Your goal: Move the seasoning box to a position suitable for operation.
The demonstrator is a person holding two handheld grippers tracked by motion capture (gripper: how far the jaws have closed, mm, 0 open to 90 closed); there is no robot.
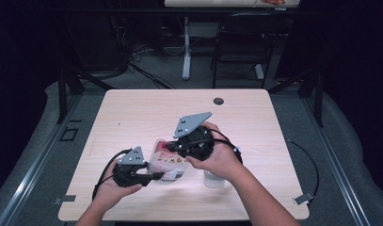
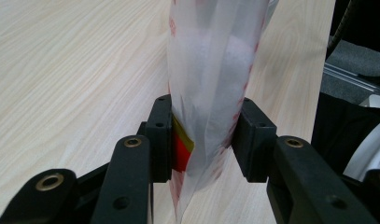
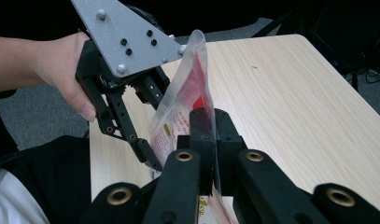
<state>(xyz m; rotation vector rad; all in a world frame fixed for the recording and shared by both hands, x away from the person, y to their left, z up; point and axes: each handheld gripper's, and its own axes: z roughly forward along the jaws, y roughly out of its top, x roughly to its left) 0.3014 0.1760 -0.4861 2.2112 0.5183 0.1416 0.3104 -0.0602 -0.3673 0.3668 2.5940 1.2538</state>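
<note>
We find a clear plastic bag (image 1: 168, 162) with red print held upright above the light wooden desk (image 1: 132, 113), between two hand-held grippers. The left hand-held gripper (image 2: 205, 135) has its pads against both faces of the bag, which bulges with white contents; we judge it gripping the bag. The right hand-held gripper (image 3: 211, 140) stands with its jaws clamped together on the bag's edge. In the high view a clear cup (image 1: 213, 180) sits on the desk just beneath the right hand (image 1: 222, 157).
</note>
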